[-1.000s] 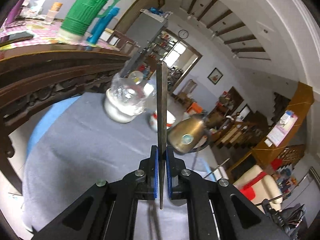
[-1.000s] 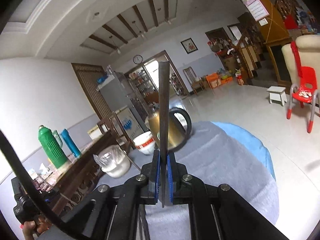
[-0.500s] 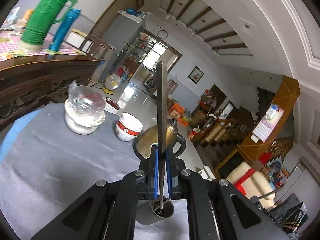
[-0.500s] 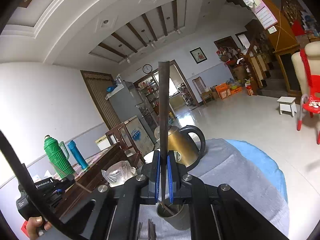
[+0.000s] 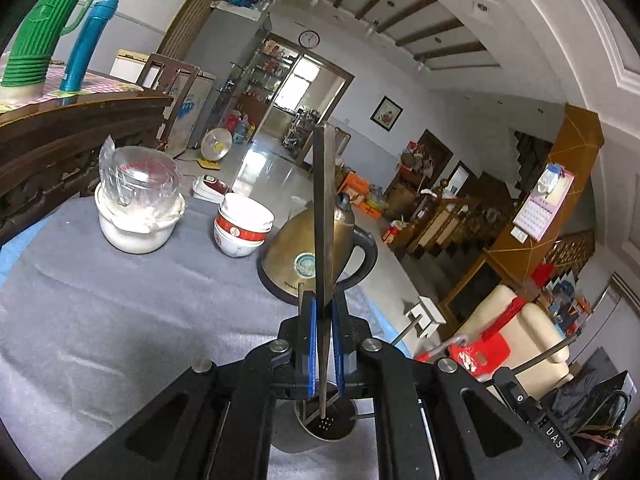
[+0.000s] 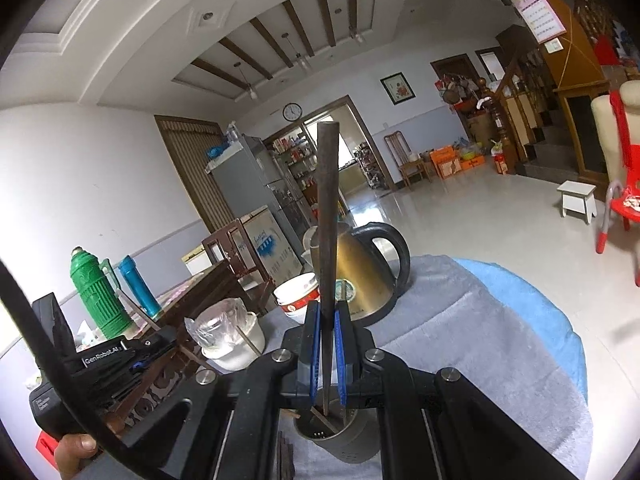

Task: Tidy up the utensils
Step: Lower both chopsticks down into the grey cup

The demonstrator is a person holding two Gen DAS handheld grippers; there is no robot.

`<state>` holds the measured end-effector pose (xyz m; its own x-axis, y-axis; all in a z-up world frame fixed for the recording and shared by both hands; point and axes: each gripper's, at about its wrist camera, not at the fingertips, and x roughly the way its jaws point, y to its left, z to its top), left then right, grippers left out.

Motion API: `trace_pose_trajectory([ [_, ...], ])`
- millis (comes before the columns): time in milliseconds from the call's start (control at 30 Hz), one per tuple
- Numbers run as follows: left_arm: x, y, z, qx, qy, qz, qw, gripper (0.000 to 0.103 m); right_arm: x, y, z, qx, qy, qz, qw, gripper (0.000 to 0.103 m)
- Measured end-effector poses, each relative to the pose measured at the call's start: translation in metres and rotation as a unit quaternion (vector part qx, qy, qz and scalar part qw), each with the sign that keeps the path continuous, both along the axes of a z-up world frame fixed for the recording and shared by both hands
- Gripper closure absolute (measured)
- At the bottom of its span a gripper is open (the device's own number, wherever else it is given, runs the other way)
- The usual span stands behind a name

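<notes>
Left gripper, black with blue pads, clenched on a long flat dark metal utensil handle that stands upright between the jaws. Thin lower end of that handle dipping into a grey cylindrical metal utensil holder with a perforated bottom, directly below the fingers on the grey tablecloth. Beyond the fingertips, a brass-coloured electric kettle with a black handle; to its left a stack of white bowls with red bands, and farther left a white pot holding a clear plastic bag. At far left, on a dark wooden sideboard, a green ribbed thermos and a blue flask just beside it.

Right gripper, same black build, likewise gripping tight on a second upright dark metal handle, tapering downward. Its lower tip inside the same grey holder, seen from this side just under the fingers, with a few thinner sticks already leaning inside. Kettle right behind the handle, red-banded bowls to the left of it, white pot with bag nearer and farther left. Green thermos and blue flask on the sideboard at left. At bottom left edge, a hand around the black body of the other tool. Blue cloth showing past the grey one on the right.
</notes>
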<state>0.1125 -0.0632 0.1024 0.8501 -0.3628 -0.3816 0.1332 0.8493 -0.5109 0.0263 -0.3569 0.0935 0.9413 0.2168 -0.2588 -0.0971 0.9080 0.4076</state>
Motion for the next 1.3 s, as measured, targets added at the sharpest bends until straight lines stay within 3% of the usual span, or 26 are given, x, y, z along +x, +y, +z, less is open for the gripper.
trace_pose_trajectory([
  [1300, 0.029, -0.045, -0.048, 0.086, 0.073, -0.038, 0.9928, 0.095, 0.060, 0.021, -0.054, -0.036, 0.096, 0.038, 0.994, 0.096],
])
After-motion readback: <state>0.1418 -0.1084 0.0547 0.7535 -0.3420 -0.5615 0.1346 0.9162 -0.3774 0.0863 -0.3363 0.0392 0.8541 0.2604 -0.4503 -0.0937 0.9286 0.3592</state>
